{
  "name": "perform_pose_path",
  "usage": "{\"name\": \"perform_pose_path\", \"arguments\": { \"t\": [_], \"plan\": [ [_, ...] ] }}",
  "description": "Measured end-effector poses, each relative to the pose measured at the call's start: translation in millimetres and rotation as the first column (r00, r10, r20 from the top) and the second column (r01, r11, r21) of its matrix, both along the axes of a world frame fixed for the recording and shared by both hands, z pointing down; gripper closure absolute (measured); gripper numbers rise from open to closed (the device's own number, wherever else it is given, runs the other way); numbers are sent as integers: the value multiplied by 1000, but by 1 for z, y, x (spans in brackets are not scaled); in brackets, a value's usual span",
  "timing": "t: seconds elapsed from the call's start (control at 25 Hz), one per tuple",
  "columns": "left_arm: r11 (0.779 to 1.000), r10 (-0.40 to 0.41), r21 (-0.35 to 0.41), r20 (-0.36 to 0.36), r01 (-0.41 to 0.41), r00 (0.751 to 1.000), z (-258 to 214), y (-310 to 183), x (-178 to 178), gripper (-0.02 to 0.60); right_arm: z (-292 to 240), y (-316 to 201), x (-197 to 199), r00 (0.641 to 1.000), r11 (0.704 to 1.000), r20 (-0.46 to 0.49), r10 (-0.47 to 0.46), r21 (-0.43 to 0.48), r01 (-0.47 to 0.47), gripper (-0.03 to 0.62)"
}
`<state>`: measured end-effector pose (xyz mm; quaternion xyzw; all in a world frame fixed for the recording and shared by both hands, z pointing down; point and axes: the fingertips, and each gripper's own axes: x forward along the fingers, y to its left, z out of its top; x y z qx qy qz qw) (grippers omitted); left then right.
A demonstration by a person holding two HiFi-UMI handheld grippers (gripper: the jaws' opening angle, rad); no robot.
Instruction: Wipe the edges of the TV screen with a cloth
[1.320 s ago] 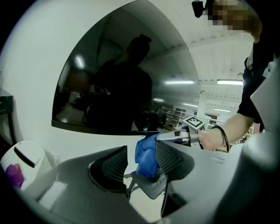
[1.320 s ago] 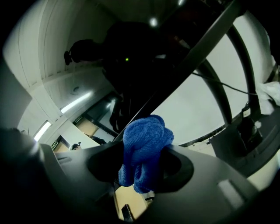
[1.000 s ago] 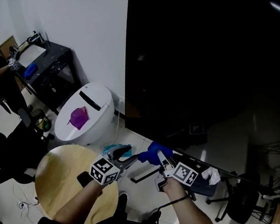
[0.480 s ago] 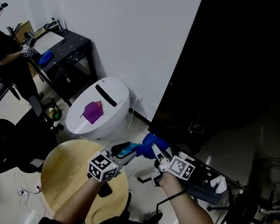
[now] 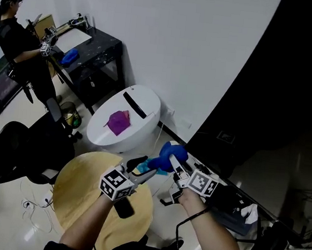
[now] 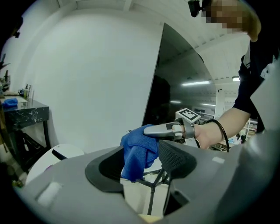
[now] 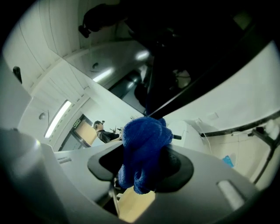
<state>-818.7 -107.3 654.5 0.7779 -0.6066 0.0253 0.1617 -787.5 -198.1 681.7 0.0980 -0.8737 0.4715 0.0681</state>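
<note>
Well, from the head view I count two grippers and one blue cloth [image 5: 169, 153], bunched low beside the dark TV screen [image 5: 284, 80] and near one round wooden table [image 5: 69, 196]. The right gripper [image 5: 172, 161] pinches it, with the left gripper [image 5: 146, 168] just beside. Through the left gripper view, its jaws have just been opening and stand wide, the cloth hanging between them off the right gripper's tip. Through the right gripper view, both jaws clamp that one cloth.

The blue cloth [image 5: 169, 153] is bunched (a tight wad) in the right gripper [image 5: 175, 164]. The black TV screen [image 5: 295, 81] fills the far right.
</note>
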Motion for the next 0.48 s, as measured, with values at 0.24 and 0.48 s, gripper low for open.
{"name": "perform_pose_path", "arguments": {
  "t": [0.24, 0.48],
  "plan": [
    [999, 45, 22, 112, -48, 993, -17, -6, -2, 284, -36, 29, -22, 986, 963, -15, -165, 213, 165, 382],
    [993, 115, 16, 198, -121, 973, -31, -16, 11, 279, -64, 56, -27, 968, 943, 26, -251, 231, 239, 379]
  ]
}}
